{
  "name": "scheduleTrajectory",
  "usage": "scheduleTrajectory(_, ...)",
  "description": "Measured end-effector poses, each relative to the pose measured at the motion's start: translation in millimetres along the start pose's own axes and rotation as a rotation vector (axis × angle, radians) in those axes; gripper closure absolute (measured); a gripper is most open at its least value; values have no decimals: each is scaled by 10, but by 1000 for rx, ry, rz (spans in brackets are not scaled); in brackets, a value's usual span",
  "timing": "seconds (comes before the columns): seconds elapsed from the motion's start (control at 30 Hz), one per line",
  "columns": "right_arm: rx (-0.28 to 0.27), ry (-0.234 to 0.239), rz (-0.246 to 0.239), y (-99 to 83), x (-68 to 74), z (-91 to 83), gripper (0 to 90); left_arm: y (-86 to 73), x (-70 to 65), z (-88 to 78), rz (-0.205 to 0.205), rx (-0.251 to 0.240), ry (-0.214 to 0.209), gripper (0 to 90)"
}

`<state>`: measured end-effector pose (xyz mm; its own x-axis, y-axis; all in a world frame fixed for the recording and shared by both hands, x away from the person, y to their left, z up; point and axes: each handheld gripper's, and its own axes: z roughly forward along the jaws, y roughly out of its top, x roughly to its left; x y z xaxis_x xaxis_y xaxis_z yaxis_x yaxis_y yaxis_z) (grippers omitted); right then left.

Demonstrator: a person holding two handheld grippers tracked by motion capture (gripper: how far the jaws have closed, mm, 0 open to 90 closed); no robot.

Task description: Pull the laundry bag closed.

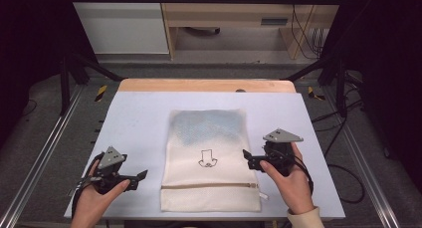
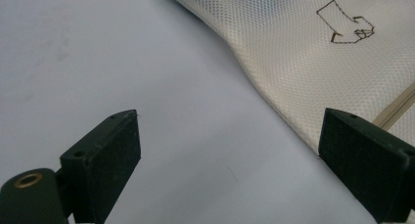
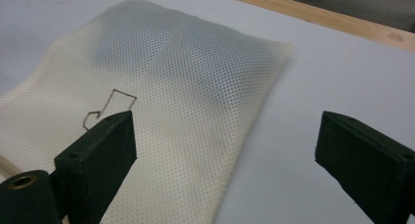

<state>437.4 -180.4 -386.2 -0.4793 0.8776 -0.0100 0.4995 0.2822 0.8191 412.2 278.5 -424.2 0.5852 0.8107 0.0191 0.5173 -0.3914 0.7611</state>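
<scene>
Cream mesh bag (image 1: 210,161), rectangular, fine woven net, zip near front edge, flat on smooth pale worktop (image 1: 139,123). Left gripper (image 1: 139,177) and right gripper (image 1: 247,158) flank it, jaws wide, empty.

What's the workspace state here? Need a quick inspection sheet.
Surface: pale blue mat over a wooden table.
Job's things: cream mesh bag lies flat mid-mat, zipper near the person's edge, bluish item inside its far half, small outline print.
Clutter: nothing seen.
Grippers: left hand-held gripper open, left of the bag, apart from it; right hand-held gripper open at the bag's right edge.
Cables: black cable trails off right.
Surroundings: metal rails, wooden furniture beyond.
</scene>
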Motion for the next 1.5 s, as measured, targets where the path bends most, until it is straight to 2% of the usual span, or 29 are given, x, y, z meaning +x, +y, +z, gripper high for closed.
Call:
scheduleTrajectory(0.13,42,-30,4,-22,-75,-29,102,-7,25,-1,29,61,12,75)
scheduleTrajectory(0.2,65,-45,0,-45,-123,-35,104,-14,50,-7,30,81,17,79)
scheduleTrajectory(0.53,203,-64,27,-171,-391,-64,83,-31,270,-61,59,168,50,84)
scheduleTrajectory(0.67,263,-53,43,-238,-491,-53,89,-52,331,-50,64,197,55,83)
scheduleTrajectory(0.9,282,-64,64,-343,-575,-32,81,-112,429,-54,47,218,81,79)
scheduleTrajectory(1.2,284,-67,108,-534,-652,2,80,-245,528,2,12,241,88,75)
scheduleTrajectory(1.27,280,-64,126,-562,-660,-9,80,-272,545,11,4,241,88,75)
scheduleTrajectory(1.5,291,-75,142,-676,-697,-34,80,-333,617,-12,-18,238,99,74)
